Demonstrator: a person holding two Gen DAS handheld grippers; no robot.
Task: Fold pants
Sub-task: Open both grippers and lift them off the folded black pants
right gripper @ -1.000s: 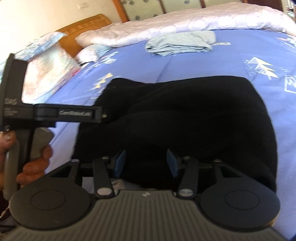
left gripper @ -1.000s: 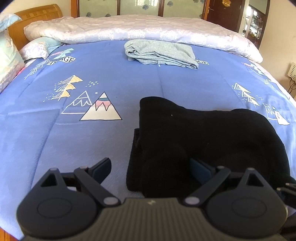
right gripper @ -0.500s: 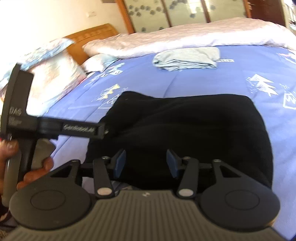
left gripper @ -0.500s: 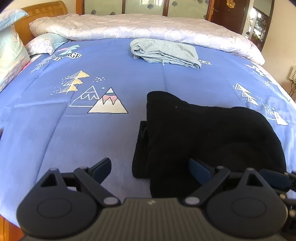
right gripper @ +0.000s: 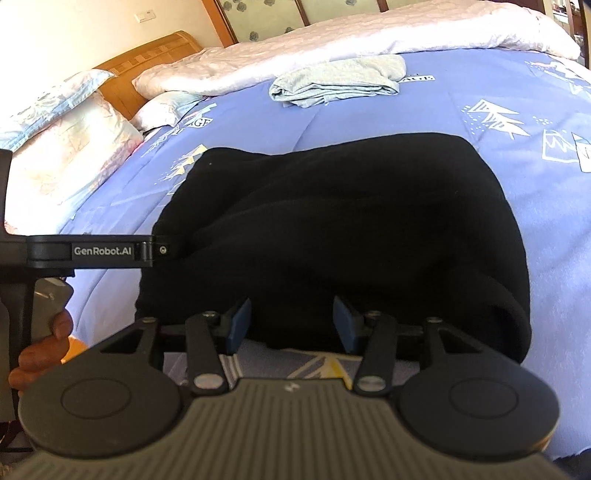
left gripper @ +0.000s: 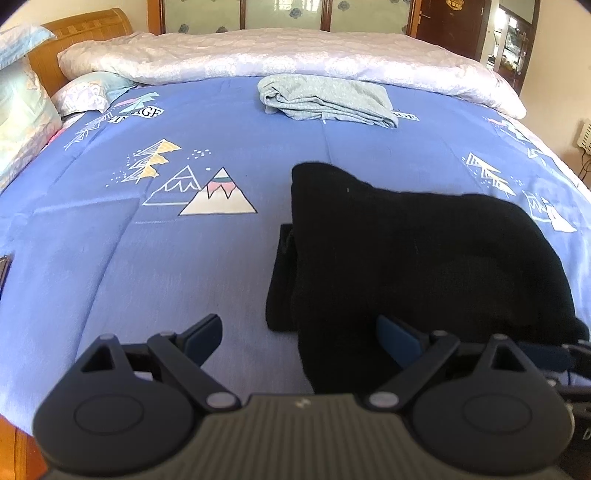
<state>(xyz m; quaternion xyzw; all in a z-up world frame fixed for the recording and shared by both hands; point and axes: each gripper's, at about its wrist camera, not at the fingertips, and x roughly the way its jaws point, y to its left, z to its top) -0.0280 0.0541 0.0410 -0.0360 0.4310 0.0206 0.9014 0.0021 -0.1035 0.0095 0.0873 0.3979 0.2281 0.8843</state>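
Black pants [left gripper: 424,258] folded on blue bedspread [left gripper: 147,258], near edge between parted jaws of right gripper [right gripper: 291,325], left gripper [left gripper: 299,336] gaping at their left edge, bare bedspread leftward, grey garment [left gripper: 328,98] well apart.

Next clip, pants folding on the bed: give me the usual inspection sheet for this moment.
Surface: blue bedspread with mountain prints, smooth.
Job's things: black pants lying folded in a bundle near the front edge.
Clutter: grey folded garment farther back; white quilt; pillows at the headboard.
Grippers: left gripper open, above the pants' edge; right gripper open, pads not pressing the pants.
Cables: nothing seen.
Surroundings: wooden headboard, dark door.
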